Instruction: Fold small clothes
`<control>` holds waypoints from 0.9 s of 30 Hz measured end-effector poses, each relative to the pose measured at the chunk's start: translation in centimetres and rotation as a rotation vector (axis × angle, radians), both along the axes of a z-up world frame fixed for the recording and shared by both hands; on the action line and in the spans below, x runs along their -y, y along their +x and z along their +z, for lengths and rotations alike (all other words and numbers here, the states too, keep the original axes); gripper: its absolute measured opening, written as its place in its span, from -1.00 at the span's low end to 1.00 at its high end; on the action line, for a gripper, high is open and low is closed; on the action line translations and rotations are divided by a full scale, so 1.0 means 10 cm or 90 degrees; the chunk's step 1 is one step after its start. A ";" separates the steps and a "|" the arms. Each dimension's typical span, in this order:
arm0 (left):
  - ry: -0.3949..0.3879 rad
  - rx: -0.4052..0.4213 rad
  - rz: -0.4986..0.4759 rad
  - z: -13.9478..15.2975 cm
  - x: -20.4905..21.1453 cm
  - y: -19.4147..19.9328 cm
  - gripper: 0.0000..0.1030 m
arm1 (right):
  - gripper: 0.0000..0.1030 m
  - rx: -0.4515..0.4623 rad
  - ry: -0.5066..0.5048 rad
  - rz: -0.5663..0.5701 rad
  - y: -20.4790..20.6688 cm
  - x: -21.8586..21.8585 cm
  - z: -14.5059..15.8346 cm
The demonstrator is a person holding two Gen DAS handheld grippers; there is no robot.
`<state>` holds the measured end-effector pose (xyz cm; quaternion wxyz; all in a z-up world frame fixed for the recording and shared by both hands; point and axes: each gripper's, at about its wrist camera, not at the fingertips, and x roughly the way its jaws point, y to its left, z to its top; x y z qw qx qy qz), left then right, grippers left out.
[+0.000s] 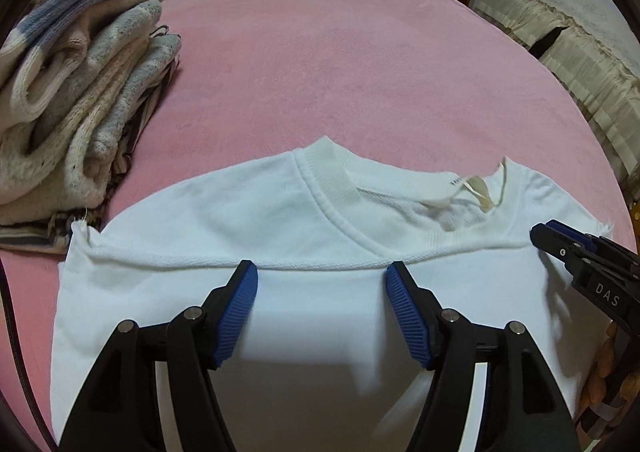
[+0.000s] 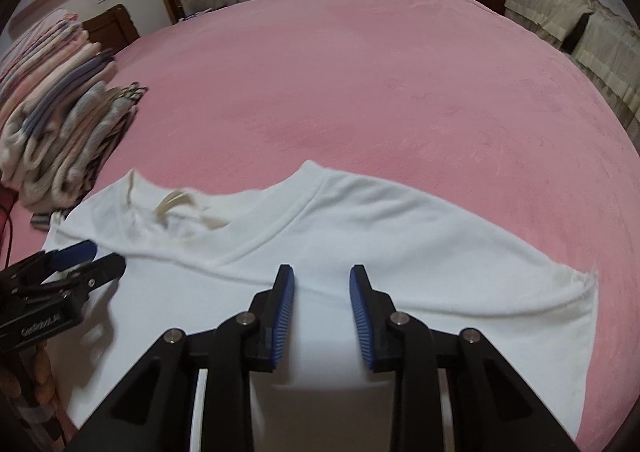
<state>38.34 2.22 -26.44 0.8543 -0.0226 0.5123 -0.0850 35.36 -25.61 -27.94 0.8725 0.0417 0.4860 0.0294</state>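
White top (image 1: 304, 332) flat on pink bed (image 1: 360, 72)
Collar up, hem folded over; left tongs (image 1: 322, 272) and right tongs (image 2: 322, 276) gape, holding nothing.

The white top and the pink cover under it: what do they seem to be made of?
White top: probably cotton jersey or light sweatshirt knit, matte; the ribbed neckband and stitched seams suggest it. Pink cover: likely plush or fleece, matte and soft, with a short fuzzy nap and faint brush marks. The exact fibre of either cannot be told from the look.
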 end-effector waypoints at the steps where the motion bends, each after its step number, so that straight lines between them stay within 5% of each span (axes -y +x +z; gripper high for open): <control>1: -0.002 -0.002 0.004 0.02 -0.02 0.02 0.29 | -0.44 -0.001 -0.003 -0.007 0.04 0.02 0.00; 5: -0.026 -0.007 0.026 0.09 -0.11 0.05 0.29 | -0.44 0.004 0.027 -0.019 0.08 0.12 0.08; 13: -0.045 0.066 0.022 0.36 -0.37 -0.47 0.29 | -0.44 0.063 0.037 0.054 -0.39 0.04 0.48; 17: -0.021 0.107 0.050 0.32 -0.65 -0.61 0.30 | -0.44 0.066 -0.008 0.072 -0.56 0.09 0.41; 27: -0.060 0.100 0.119 -0.03 -1.24 -0.59 0.29 | -0.51 0.059 -0.028 -0.065 -0.66 1.06 0.03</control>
